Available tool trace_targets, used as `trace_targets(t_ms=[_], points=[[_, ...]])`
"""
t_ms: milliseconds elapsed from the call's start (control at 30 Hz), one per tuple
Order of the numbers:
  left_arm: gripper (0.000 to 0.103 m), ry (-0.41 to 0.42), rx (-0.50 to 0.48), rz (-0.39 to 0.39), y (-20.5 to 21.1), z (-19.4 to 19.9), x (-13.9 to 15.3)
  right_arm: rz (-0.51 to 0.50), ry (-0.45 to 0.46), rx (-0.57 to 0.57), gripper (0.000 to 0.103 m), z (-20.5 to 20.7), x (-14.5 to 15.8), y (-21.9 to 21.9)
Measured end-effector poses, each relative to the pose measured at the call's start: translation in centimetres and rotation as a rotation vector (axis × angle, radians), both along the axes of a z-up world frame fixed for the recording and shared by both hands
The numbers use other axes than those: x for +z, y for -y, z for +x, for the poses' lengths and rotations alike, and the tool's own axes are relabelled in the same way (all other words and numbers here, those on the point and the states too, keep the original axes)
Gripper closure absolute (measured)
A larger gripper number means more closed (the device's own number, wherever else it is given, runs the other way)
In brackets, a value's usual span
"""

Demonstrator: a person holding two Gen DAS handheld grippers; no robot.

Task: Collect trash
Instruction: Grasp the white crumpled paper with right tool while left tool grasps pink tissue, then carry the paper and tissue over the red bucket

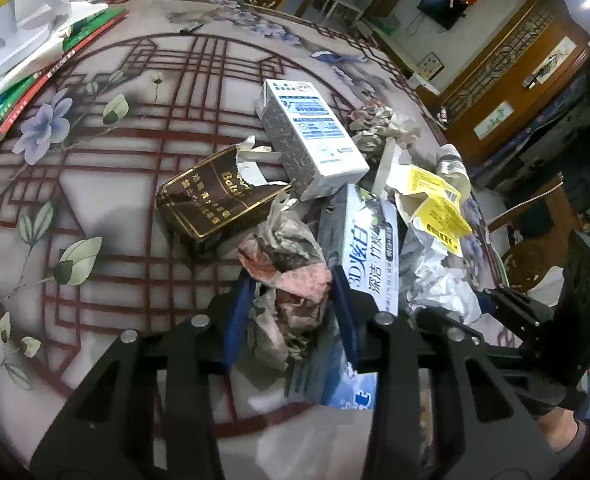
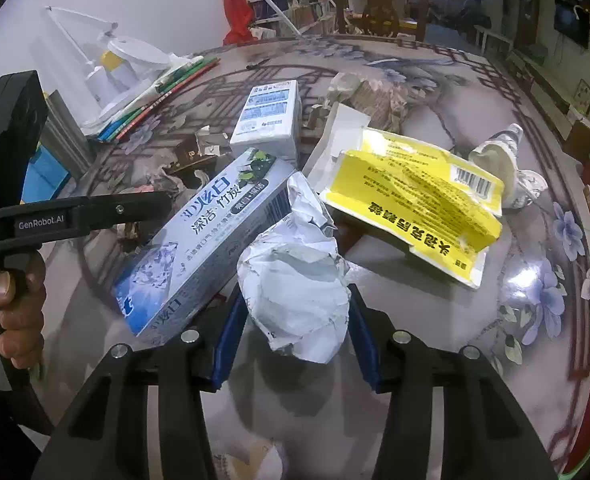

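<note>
Trash lies piled on a round patterned table. My left gripper is shut on a crumpled pink-and-grey paper wad. My right gripper is shut on a crumpled white paper ball, which also shows in the left wrist view. A blue-white toothpaste box lies between the two grippers, also in the left wrist view. A torn yellow packet, a white-blue carton and a dark brown cigarette box lie beyond.
Another crumpled wad and a squashed white tube lie at the far side. Books and a white lamp stand at the table's left. The table edge runs along the right. The left gripper's body crosses the right view.
</note>
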State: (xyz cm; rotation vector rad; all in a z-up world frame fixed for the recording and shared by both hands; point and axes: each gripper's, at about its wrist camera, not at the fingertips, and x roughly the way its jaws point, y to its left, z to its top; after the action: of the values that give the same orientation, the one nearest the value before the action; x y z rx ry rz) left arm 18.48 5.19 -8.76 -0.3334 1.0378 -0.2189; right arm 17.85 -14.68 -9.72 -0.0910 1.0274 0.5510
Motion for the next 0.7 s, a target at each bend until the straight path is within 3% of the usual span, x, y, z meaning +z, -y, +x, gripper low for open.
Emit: trace_targets(t_ms=[333,700], points=[[0.066,0.072,-0.017,0.065,0.9,-1.8,3.2,0.035,0.045,-0.012,0.057,-1.1,1.9,1.2],[0.066,0.131,-0.105,0.118,4.6,-4.4,6.2,0.079,0.099,-0.07,0.057,-3.0,4.8,5.4]])
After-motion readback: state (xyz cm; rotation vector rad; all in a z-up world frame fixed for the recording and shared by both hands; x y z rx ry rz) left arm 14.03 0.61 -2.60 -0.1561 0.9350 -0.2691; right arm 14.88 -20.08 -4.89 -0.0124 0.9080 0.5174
